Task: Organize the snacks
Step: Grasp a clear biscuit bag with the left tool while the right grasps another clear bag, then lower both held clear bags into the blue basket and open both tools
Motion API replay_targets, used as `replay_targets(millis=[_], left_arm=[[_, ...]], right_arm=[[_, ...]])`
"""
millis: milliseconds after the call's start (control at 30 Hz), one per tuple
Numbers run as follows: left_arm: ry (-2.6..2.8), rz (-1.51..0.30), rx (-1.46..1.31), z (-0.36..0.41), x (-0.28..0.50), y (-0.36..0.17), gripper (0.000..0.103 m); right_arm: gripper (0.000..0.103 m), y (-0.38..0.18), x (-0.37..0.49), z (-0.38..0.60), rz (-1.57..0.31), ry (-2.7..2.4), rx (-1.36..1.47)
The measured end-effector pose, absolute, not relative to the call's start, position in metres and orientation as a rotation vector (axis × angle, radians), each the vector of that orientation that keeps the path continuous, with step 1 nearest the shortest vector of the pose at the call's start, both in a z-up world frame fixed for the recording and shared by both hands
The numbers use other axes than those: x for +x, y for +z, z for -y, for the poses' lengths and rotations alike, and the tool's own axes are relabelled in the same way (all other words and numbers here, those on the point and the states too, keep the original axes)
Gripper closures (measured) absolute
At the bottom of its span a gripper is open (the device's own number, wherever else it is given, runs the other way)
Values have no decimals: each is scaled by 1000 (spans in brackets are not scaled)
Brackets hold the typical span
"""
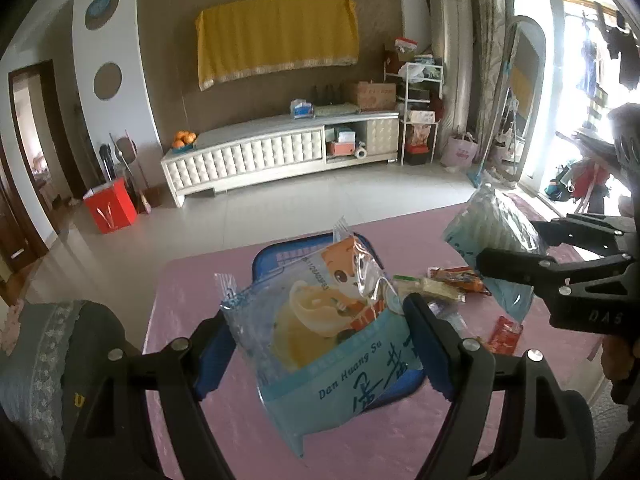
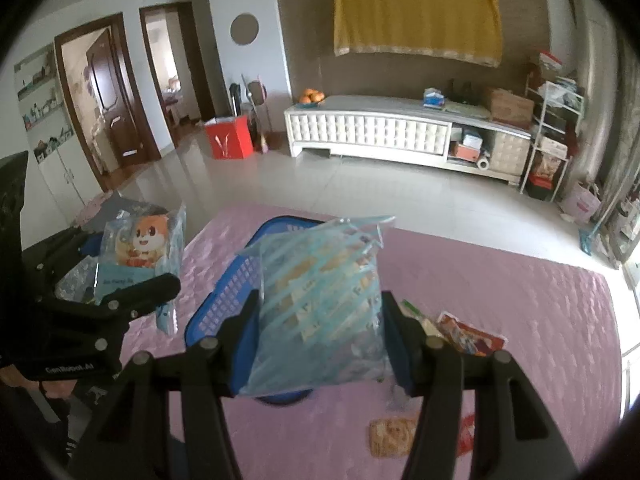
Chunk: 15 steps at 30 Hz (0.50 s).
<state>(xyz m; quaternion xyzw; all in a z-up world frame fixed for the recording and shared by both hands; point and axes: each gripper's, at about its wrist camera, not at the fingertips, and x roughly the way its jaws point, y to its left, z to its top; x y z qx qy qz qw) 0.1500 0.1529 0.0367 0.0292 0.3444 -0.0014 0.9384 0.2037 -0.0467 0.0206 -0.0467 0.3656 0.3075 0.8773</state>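
My left gripper (image 1: pixel 320 340) is shut on a light blue snack bag with a cartoon fox (image 1: pixel 320 332) and holds it above a blue plastic basket (image 1: pixel 280 256) on the pink-covered table (image 1: pixel 192 292). My right gripper (image 2: pixel 320 332) is shut on a clear blue striped snack bag (image 2: pixel 320 300) and holds it above the same basket (image 2: pixel 228 300). In the left wrist view the right gripper (image 1: pixel 516 248) is at the right with its bag (image 1: pixel 496 232). In the right wrist view the left gripper (image 2: pixel 132 280) is at the left with the fox bag (image 2: pixel 140 248).
Several small snack packets (image 1: pixel 448 280) lie loose on the table right of the basket; a red packet (image 2: pixel 468 336) and a tan biscuit packet (image 2: pixel 392 436) show in the right wrist view. Tiled floor and a white TV cabinet (image 1: pixel 280 148) lie beyond the table.
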Motion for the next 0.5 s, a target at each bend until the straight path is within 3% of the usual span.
replay_targets(millis=[500], left_arm=[[-69, -847, -39, -211, 242, -26, 25]], right_arm=[[42, -21, 275, -7, -865, 688, -200]])
